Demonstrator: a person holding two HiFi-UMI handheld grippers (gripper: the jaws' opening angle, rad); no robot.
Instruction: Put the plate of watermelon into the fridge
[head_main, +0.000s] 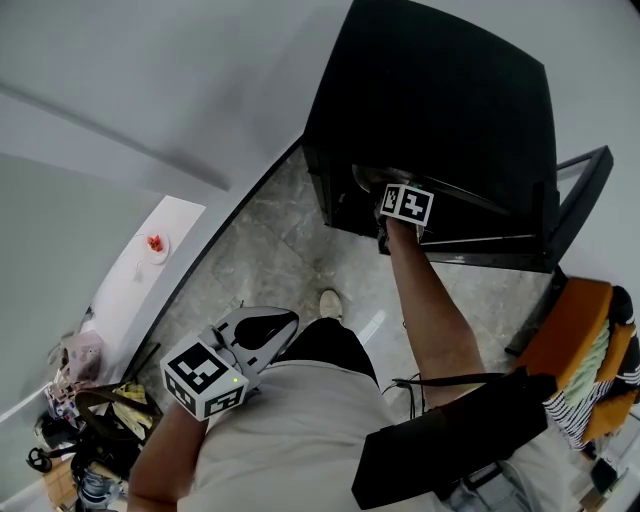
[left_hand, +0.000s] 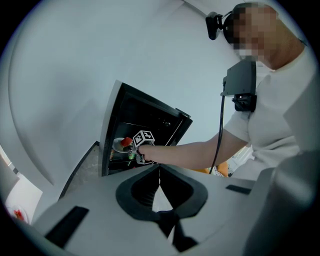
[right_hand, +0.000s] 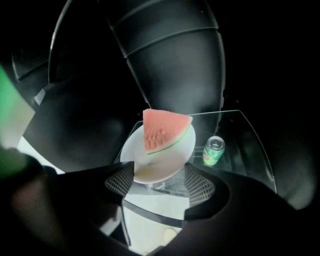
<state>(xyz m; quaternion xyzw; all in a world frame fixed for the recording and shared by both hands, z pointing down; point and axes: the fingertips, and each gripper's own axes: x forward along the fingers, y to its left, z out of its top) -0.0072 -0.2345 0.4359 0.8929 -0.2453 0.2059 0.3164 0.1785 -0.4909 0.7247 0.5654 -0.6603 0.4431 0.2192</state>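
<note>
Right gripper (right_hand: 159, 181): reaching into the open fridge (head_main: 440, 90); its jaws stand wide apart with the mesh pads either side of the plate's near rim, gripping nothing.
Plate (right_hand: 134, 150): white, lying on the glass shelf (right_hand: 247, 145) inside the fridge, toward the shelf's left front edge.
Watermelon slice (right_hand: 162, 129): a red wedge with green rind, on the plate's far half.
Can (right_hand: 213, 151): green, upright on the same shelf, just beside the plate's right rim.
Left gripper (left_hand: 160, 172): held back near the person's body, well apart from the fridge; its jaws are closed together with nothing between them.
Fridge: black, door swung open, standing on grey floor tiles (head_main: 270, 250).
</note>
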